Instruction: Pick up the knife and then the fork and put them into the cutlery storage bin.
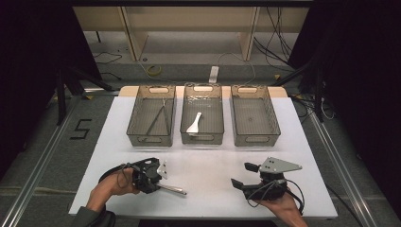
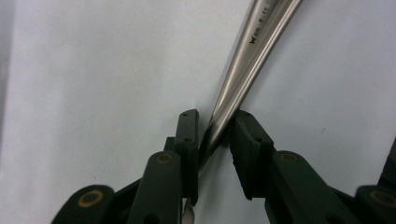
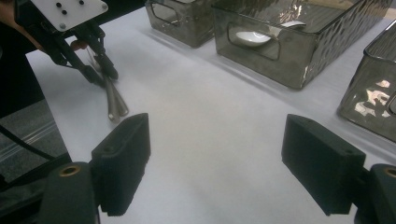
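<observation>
A pair of metal tongs (image 2: 252,51) lies low over the white table (image 1: 208,165) at the front left, its tips (image 3: 116,106) resting on the surface. My left gripper (image 2: 212,140) is shut on the tongs (image 1: 174,189) near one end, both pads pressing the steel; it is also seen across the table as the left gripper (image 3: 105,70). My right gripper (image 1: 245,175) hovers at the front right, open, with bare tabletop between its jaws (image 3: 215,158).
Three smoky clear bins stand in a row at the back. The left bin (image 1: 134,124) holds another pair of tongs (image 1: 157,117), the middle bin (image 1: 185,123) a white spoon (image 1: 194,124), and the right bin (image 1: 255,118) nothing I can see. The table edge runs just behind the hands.
</observation>
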Available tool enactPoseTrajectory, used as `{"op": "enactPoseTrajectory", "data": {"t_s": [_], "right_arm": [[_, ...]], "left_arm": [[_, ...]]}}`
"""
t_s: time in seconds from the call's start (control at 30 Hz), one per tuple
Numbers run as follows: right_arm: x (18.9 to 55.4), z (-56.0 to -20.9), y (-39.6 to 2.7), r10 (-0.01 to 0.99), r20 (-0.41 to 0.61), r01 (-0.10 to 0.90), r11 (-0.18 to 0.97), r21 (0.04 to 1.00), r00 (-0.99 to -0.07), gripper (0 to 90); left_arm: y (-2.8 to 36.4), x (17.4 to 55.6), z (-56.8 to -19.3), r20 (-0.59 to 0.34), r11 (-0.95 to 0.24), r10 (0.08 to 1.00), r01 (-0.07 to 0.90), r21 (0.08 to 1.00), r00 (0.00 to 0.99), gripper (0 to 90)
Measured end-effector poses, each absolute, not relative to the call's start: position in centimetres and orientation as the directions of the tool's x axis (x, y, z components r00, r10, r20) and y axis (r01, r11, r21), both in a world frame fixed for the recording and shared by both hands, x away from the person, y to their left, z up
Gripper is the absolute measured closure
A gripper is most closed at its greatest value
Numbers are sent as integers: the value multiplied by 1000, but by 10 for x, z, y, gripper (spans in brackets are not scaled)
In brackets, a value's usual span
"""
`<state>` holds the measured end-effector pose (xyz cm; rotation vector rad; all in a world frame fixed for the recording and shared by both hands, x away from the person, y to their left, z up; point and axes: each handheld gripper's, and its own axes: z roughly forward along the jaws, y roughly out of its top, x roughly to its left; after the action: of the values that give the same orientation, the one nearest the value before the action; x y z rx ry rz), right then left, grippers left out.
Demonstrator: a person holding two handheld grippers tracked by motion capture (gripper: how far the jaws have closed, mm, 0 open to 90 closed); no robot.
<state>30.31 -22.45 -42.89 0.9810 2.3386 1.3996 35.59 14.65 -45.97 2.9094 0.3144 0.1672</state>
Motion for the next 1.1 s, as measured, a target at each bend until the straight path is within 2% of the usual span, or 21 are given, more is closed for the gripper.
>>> {"op": "enactPoseTrajectory", "data": {"t_s": [0.23, 0.6, 0.83, 1.1], "right_arm": [[303, -429, -225, 656, 126, 422, 316, 850, -744, 246], [303, -429, -224, 654, 129, 425, 318, 847, -746, 246], [303, -429, -224, 654, 128, 425, 318, 848, -746, 246], [303, -429, -224, 653, 130, 425, 317, 848, -746, 246]], "left_arm": [[147, 354, -460, 77, -953, 217, 194, 232, 973, 802], [147, 352, -455, 81, -957, 188, 164, 237, 979, 816], [149, 354, -449, 63, -943, 223, 199, 266, 973, 823], [148, 357, -444, 57, -914, 310, 281, 293, 949, 824]]}}
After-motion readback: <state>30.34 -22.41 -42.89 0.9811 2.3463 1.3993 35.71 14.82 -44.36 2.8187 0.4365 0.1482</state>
